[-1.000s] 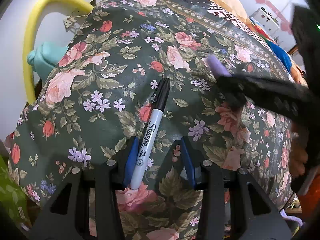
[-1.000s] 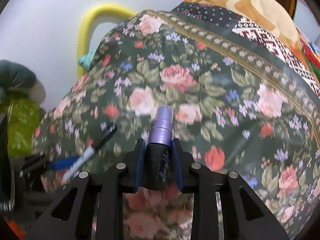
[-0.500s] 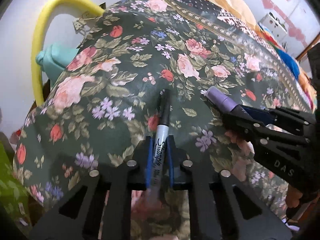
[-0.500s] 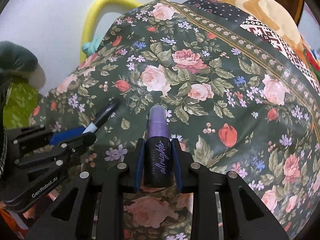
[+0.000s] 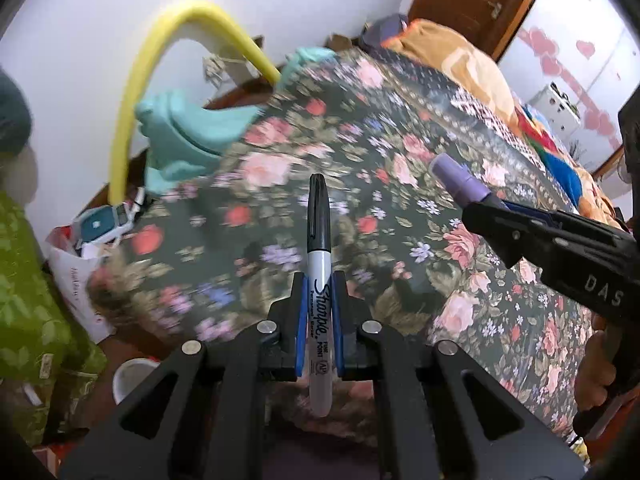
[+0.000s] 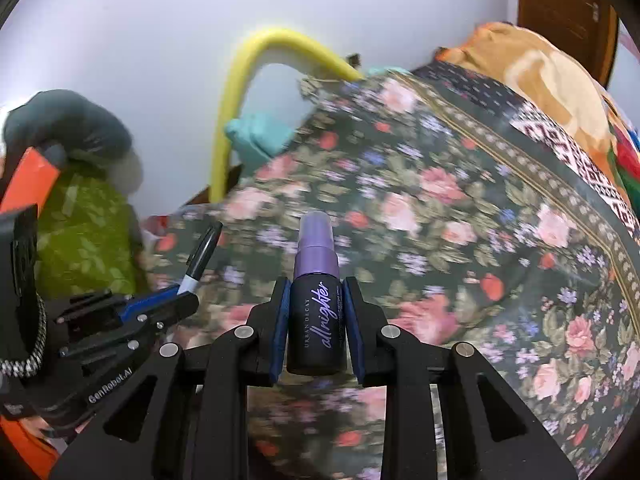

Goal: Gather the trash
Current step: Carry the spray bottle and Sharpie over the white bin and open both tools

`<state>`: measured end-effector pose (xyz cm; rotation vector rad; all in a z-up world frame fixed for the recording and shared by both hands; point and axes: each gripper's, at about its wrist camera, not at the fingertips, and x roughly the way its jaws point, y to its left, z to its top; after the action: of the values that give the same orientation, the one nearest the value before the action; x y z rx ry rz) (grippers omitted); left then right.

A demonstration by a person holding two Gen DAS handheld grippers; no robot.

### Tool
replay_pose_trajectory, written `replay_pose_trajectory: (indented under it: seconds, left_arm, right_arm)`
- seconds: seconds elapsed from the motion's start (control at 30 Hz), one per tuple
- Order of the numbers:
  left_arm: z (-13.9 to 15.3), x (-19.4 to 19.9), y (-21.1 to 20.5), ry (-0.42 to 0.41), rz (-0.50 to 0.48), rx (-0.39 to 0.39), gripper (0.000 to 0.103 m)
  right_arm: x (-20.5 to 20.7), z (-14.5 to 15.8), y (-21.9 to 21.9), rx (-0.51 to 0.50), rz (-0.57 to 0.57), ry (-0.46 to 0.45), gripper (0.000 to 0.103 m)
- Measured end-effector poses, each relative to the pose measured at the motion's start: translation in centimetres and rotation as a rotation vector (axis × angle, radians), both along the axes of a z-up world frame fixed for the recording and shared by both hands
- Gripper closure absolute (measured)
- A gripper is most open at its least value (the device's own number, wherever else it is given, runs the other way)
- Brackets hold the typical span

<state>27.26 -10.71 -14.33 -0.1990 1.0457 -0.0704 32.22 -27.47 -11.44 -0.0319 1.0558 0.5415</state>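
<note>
**Marker and spray bottle held above the floral bedspread**

Gripping a Sharpie marker (image 5: 319,276), the left gripper (image 5: 319,320) had its 2 blue-padded fingers (image 5: 301,328) clenched on the smooth grey barrel, black cap pointing forward above the floral bedspread (image 5: 400,184). The right gripper (image 6: 316,328) was clamped on a small spray bottle (image 6: 316,312), a glossy black cylinder with a lilac cap and "all nighter" lettering, also held clear of the bedspread.

The bedspread was soft dark green cloth printed with pink roses and small lilac flowers. A curved yellow foam tube (image 5: 160,60) arched over its far corner, with a teal cloth (image 5: 188,132) bunched just beside that corner.

Only the left wrist view showed what lay beyond the bedspread's left edge: a white plastic bag (image 5: 76,276) holding a teal and white packet, and a white cup (image 5: 132,376) nearer the camera. It also showed the right gripper from the side, the bottle's lilac cap jutting out. The right wrist view alone showed the bottle's label, and the left gripper from the side with the marker angled upward over the bedspread's left edge.

Compared with 0.5 s before, both grippers had risen away from the bedspread, and the marker no longer lay on the cloth. More of the white wall and the tube's arch had come into sight.
</note>
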Motion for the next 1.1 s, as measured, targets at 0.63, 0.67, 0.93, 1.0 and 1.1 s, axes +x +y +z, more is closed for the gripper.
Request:
replay_pose_trajectory:
  seconds: [0.63,0.67,0.93,1.0,1.1]
  left_arm:
    - [0.7,-13.3,14.5,-0.034,0.248,0.011,0.093]
    - [0.4,-13.8,15.2,-0.027,0.261,0.011,0.093]
    - [-3.8,-16.7,20.4,0.057,0.347,-0.010,0.093]
    - [-5.2,-17.1,21.5,0.082,0.361,-0.028,0.093]
    - [-7.6,-17.5,23.0,0.130,0.389,-0.052,0.093]
  right_arm:
    - [-10.1,0.6,16.4,0.022,0.257,0.006,0.079]
    - [-10.6,0.2,17.4,0.016,0.273,0.013,0.079]
    - [-13.6,-3.2,23.6,-0.028,0.369,0.082,0.079]
    - [-14.1,-4.6,25.1,-0.047,0.392,0.110,0.079]
    - [-14.5,-6.6,26.9,-0.079,0.418,0.147,0.079]
